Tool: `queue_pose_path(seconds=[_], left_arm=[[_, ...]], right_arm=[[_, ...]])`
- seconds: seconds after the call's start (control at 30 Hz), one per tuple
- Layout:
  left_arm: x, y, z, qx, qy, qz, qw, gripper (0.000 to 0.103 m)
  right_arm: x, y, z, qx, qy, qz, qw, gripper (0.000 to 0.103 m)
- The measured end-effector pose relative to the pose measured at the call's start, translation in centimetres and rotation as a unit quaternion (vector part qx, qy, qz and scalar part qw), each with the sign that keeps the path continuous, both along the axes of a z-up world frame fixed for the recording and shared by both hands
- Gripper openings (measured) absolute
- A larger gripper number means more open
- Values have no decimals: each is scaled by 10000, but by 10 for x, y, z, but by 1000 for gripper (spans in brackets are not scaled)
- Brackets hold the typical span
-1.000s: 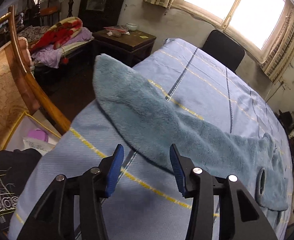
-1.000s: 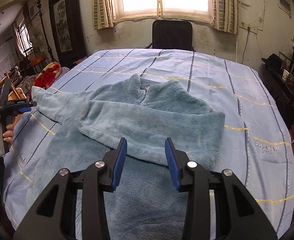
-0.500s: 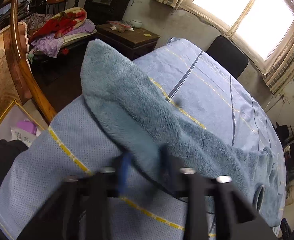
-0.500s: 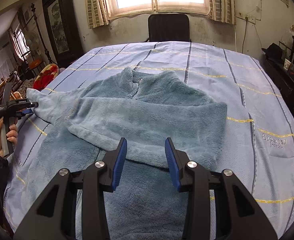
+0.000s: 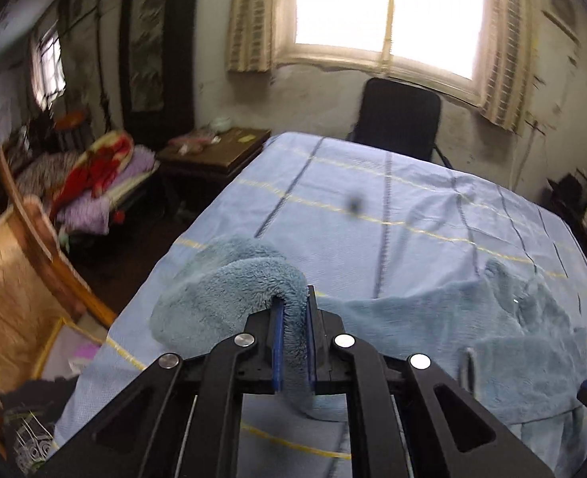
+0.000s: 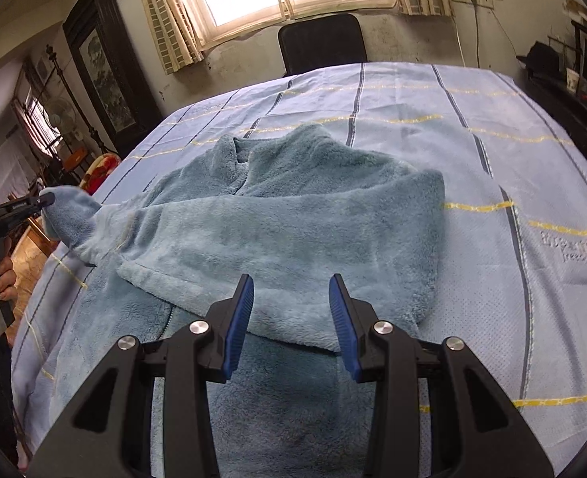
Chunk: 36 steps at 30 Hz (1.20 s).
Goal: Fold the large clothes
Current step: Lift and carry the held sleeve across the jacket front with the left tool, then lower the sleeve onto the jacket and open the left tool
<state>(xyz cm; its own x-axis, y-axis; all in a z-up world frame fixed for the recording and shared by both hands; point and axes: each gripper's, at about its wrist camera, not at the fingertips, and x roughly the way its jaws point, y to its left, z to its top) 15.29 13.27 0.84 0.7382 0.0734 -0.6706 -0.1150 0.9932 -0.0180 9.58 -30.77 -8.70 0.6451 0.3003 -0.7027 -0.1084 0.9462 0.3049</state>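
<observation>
The fleece jacket [image 6: 293, 219] lay spread on the blue checked bedcover [image 6: 492, 127], collar toward the window, with one sleeve [image 6: 277, 239] already folded across the chest. We had the other sleeve [image 5: 229, 294] clenched in the left gripper [image 5: 293, 342], its pads pressed tight on a thick roll of pile near the cuff, and the cuff end was raised off the bed at the left edge. The right gripper [image 6: 291, 318] hung with its jaws parted and nothing between them, above the lower hem of the folded sleeve.

We judged the step in hand to be carrying that second sleeve across the body to lie over the first. To do it well, we needed to lift the cuff high enough that the plush cloth cleared the bedcover, since fleece of this weight would likely drag and pull the shoulder with it. We wanted the sleeve laid level with the first one, its crease at the shoulder seam, not slanting toward the hem. The free right gripper could have pressed down on the body to hold it in place while the sleeve swung over. The left wrist view was blurred, so we could not be sure how much of the cuff sat inside the pads; a shallow bite on such bulky pile might have slipped midway.
</observation>
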Motion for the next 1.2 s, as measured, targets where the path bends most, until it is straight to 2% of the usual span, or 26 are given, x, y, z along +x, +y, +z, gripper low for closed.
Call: queue_pose_path(seconds=[0.17, 0.3, 0.4, 0.5, 0.57, 0.6, 0.73, 0.77, 0.93, 0.97, 1.07, 1.2], left_arm=[[-10, -88, 20, 528, -253, -722, 9957, 9], [-25, -169, 16, 887, -309, -1457, 9849, 9], [-38, -229, -7, 1130, -213, -2073, 9715, 11], [-46, -271, -47, 1336, 133, -2476, 9595, 16], [-50, -285, -70, 1442, 349, -2599, 9542, 31], [-53, -286, -75, 1435, 350, -2624, 9536, 34], [-73, -261, -70, 1430, 33, -2587, 9553, 68], [-76, -252, -66, 1440, -48, -2538, 9565, 70], [-79, -190, -51, 1248, -96, -2045, 9708, 76], [-70, -173, -51, 1296, -56, -1738, 9762, 76], [-43, -144, -52, 1260, 179, -1279, 9836, 76], [-13, -125, -63, 1148, 374, -896, 9886, 76]], right_arm=[[-2, -11, 0, 296, -30, 1, 9996, 39], [-5, -20, 2, 465, -78, -59, 9989, 39], [-7, -32, 5, 652, -99, -214, 9976, 39], [-8, -50, 8, 895, -124, -419, 9950, 41], [-10, -61, 8, 1009, -115, -540, 9934, 41], [-10, -63, 8, 1042, -105, -562, 9929, 41], [-11, -68, 9, 1141, -112, -575, 9917, 41], [-12, -66, 10, 1122, -135, -545, 9921, 41], [-15, -43, 17, 792, -283, -223, 9962, 42], [-14, -36, 19, 688, -295, -155, 9971, 45], [-10, -11, 27, 374, -308, 100, 9988, 47], [-10, 43, 50, -551, -481, 672, 9951, 50]])
